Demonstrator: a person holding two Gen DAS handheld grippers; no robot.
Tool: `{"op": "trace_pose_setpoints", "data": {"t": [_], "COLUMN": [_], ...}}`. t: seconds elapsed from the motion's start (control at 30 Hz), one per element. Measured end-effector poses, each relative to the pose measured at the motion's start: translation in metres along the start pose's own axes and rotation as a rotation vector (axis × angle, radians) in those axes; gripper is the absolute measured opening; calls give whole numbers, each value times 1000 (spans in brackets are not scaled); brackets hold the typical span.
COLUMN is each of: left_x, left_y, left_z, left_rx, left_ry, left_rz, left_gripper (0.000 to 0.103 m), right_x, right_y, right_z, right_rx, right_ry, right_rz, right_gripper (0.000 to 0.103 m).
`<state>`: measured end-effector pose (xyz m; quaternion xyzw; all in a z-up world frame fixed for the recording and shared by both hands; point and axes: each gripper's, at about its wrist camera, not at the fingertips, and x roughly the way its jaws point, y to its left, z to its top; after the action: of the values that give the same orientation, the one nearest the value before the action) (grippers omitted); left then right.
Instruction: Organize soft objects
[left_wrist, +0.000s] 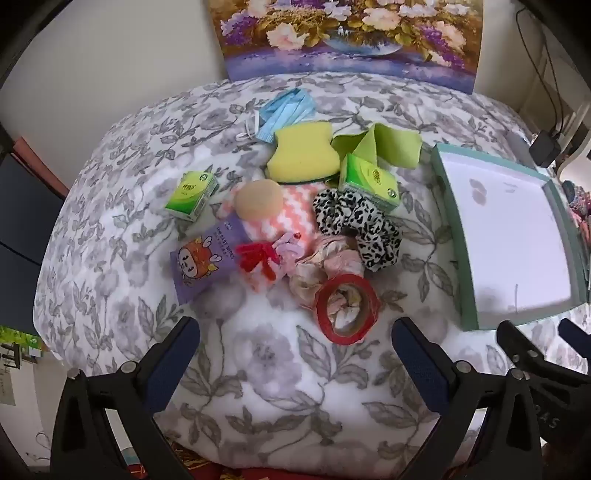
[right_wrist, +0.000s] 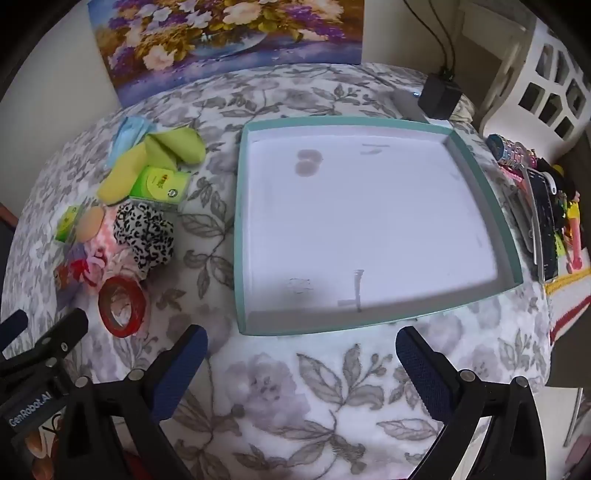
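Note:
A heap of soft things lies on the floral blanket (left_wrist: 277, 376): blue face masks (left_wrist: 286, 110), a yellow sponge (left_wrist: 301, 155), a green cloth (left_wrist: 388, 146), two green tissue packs (left_wrist: 192, 195), a leopard scrunchie (left_wrist: 354, 225), a purple wipes pack (left_wrist: 203, 258) and a red tape roll (left_wrist: 345, 281). To its right stands a teal tray (right_wrist: 240, 221) with a bare white floor. My left gripper (left_wrist: 293, 328) hangs open just short of the tape roll. My right gripper (right_wrist: 301, 334) hangs open before the tray's near rim. Neither holds anything.
A flower painting (left_wrist: 351, 37) leans against the wall behind the blanket. A black adapter (right_wrist: 441, 96) with cables sits past the tray's far corner. A phone (right_wrist: 545, 221) and small colourful clutter lie along the right edge, beside white latticed furniture (right_wrist: 546, 92).

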<state>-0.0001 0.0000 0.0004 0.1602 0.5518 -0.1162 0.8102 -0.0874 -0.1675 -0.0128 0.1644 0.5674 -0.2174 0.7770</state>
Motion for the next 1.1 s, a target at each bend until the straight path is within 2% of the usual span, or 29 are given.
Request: {"op": "trace_pose_setpoints", "data": {"t": [0.13,0.23,0.53,0.83,1.1], "left_x": [-4,-4,-4,1,4], "left_y": [1,1,5,3,6], "left_z": [1,0,0,0,0], "left_rx": [-1,5,-9,-2,-17], "left_ry": [-33,-46,-24,-11,7], "left_rz": [-30,-38,-44,-16,-55], "left_gripper": [103,103,103,103,103], "right_x": [5,5,6,7,9], "right_y": [6,4,7,3,7], "right_z": [2,0,1,0,0], "right_rx": [6,11,-5,8,2], "right_ry": [24,18,36,42,53], "right_rz": [-15,16,4,14,6], "right_gripper": [103,103,103,103,103]}}
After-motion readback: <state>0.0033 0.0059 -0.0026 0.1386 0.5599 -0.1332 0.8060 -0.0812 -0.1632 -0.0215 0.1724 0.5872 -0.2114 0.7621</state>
